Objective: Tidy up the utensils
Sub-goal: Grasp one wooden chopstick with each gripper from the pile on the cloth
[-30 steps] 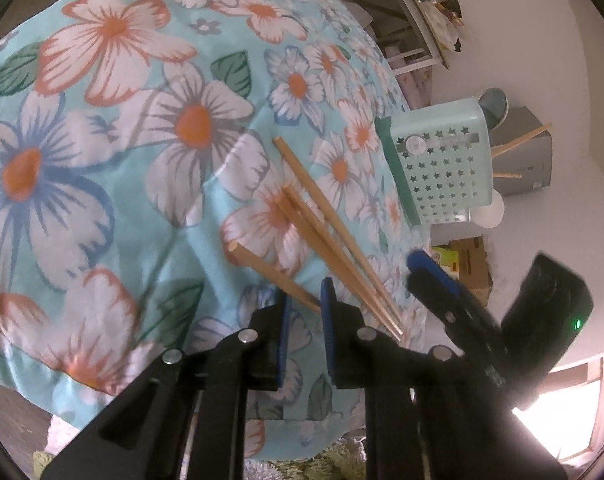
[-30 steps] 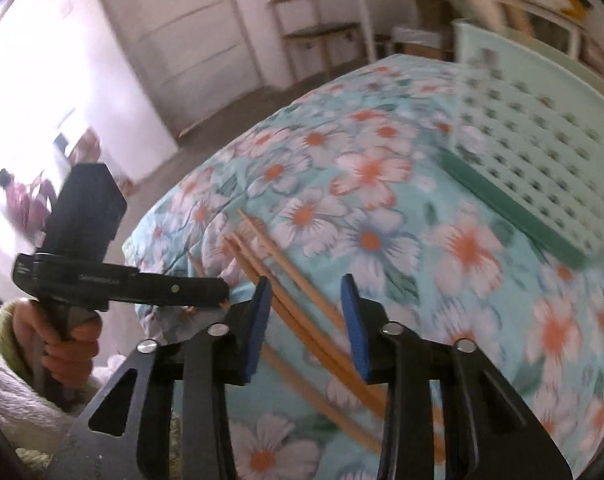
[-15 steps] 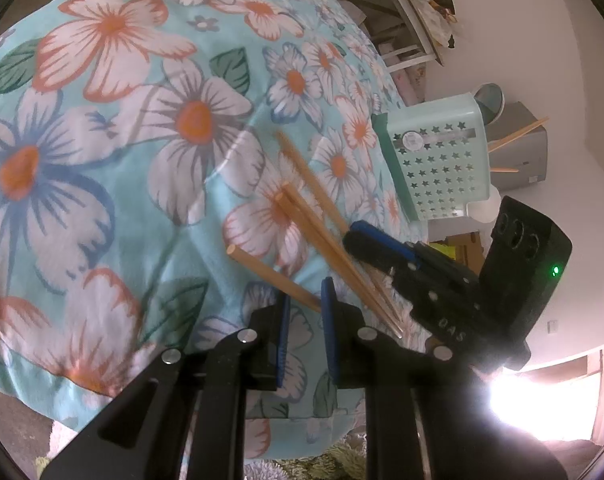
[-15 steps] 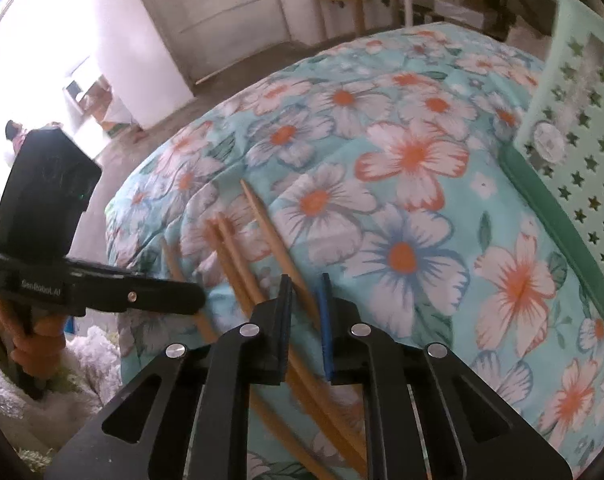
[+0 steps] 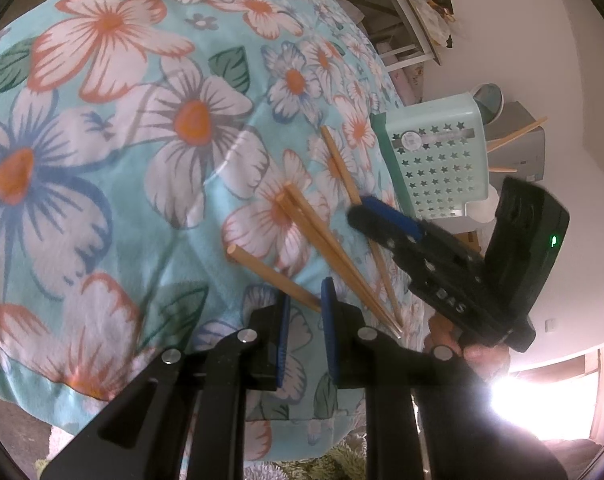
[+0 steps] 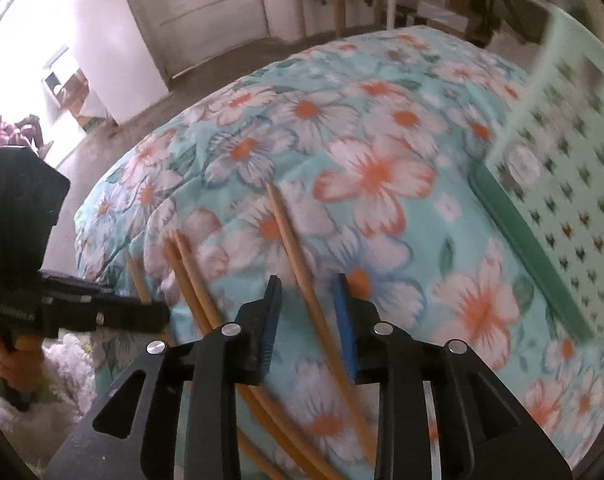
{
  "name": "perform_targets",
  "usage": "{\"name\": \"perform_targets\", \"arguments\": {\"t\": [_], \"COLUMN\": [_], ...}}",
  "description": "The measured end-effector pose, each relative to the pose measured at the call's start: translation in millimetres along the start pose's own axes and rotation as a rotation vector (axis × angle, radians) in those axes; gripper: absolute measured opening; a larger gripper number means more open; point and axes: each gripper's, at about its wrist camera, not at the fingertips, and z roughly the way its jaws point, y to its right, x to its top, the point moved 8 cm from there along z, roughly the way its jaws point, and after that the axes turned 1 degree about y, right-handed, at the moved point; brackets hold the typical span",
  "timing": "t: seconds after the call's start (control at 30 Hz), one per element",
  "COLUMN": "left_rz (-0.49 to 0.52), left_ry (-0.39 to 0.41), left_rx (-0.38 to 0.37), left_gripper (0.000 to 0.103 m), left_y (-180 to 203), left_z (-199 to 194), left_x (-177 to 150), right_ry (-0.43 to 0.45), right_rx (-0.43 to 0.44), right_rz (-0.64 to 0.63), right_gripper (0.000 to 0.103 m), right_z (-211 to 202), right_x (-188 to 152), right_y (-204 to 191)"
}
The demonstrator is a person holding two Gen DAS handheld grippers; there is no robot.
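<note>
- Straddling one chopstick point(image 6: 290, 236) with the right gripper point(image 6: 307, 292): jaws just opened a little, standing partly apart with the stick between them, pads clear of it on both sides, nothing gripped yet.
- Lies flat on the flowered cloth point(image 6: 381, 168), long axis running almost straight along the gripper's own pointing line, far end ahead of the fingertips and slightly to their left, near end passing back under the right-hand finger.
- Calls, by my judgement, for a small roll of the wrist so the pads close across the stick and not along it, then a drop until the tips press into the soft cloth.
- Better to pinch near the middle, to keep the stick from swinging when lifted.
- Worth keeping clear of the pair of chopsticks point(image 6: 190, 272) just left of the gripper, lying nearly parallel, so only one comes up.
- Should then go to the green basket point(image 6: 573, 200), ahead and to the right.
- Left gripper point(image 5: 305, 292): narrowly apart, nothing pinched as far as visible, with the last chopstick point(image 5: 270, 276) ending right at its fingertips.
</note>
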Motion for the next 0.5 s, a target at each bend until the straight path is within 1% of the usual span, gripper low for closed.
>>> {"name": "perform_targets", "arguments": {"t": [0.03,0.1,0.13,0.23,0.33,0.5], "left_rz": [0.0,0.001,0.001,0.002,0.004,-0.007], "left_ry": [0.0,0.0,0.0,0.0,0.002,0.006], "left_rx": [0.0,0.001,0.0,0.002,0.003,-0.001], "left_gripper": [0.015,0.015,0.015,0.015,0.016,0.016], "left_y": [0,0,0,0,0,-1], "left_z": [0,0,0,0,0,0], "left_x": [0,0,0,0,0,0], "right_ry": [0.007,0.02,0.026,0.054,0.128,0.292], "right_rx": [-0.01,-0.015,-0.019,-0.027,-0.066,-0.161], "right_rz": [-0.007,-0.008,-0.005,0.007,0.013,0.087], "right_gripper": [0.028,0.021,0.012,0.008,0.006,0.004], "right_z": [3,8,11,10,-11,-77], "right_x": [4,12,15,22,31,41], "right_y": [-2,-4,-5,-4,3,32]}}
